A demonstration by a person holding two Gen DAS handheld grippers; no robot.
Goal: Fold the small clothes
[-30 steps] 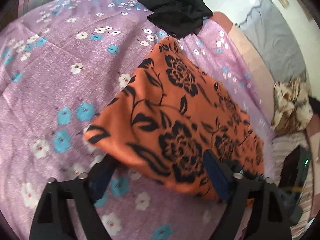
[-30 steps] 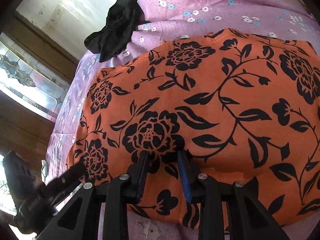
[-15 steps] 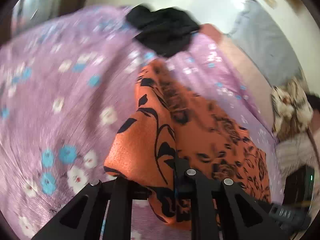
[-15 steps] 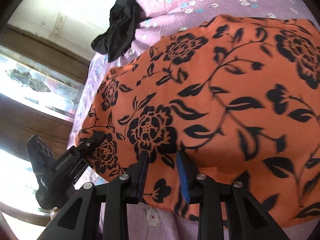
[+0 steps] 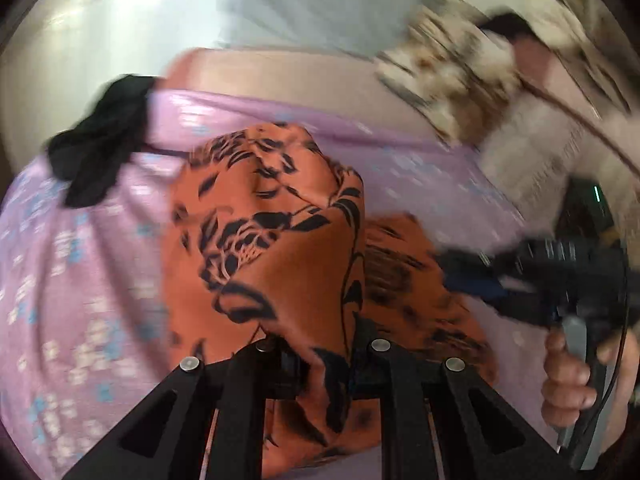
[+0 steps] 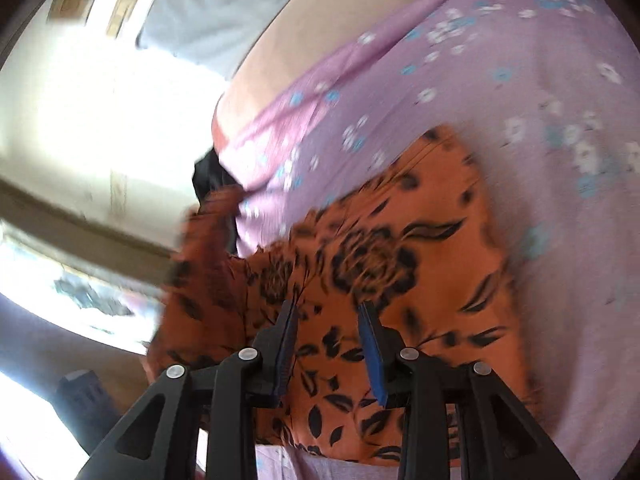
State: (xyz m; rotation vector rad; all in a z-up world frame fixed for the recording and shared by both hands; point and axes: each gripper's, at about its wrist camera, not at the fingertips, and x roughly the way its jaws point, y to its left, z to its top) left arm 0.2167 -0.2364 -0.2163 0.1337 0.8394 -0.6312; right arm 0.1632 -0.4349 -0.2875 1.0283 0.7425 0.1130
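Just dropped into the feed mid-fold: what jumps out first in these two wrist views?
The orange cloth with black flowers dominates both views, bunched up over the purple floral bedsheet. The left gripper has just closed on its near edge; the right gripper, jaws just opening, has the cloth in the gap between its blue pads. A crumpled black garment lies at the sheet's far left.

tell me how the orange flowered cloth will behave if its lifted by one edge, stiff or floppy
Probably floppy: where the left gripper pinches the orange flowered cloth, it bunches and hangs in soft folds. It looks thin and light, so it should drape rather than hold shape. The rest may drag over the purple bedsheet.
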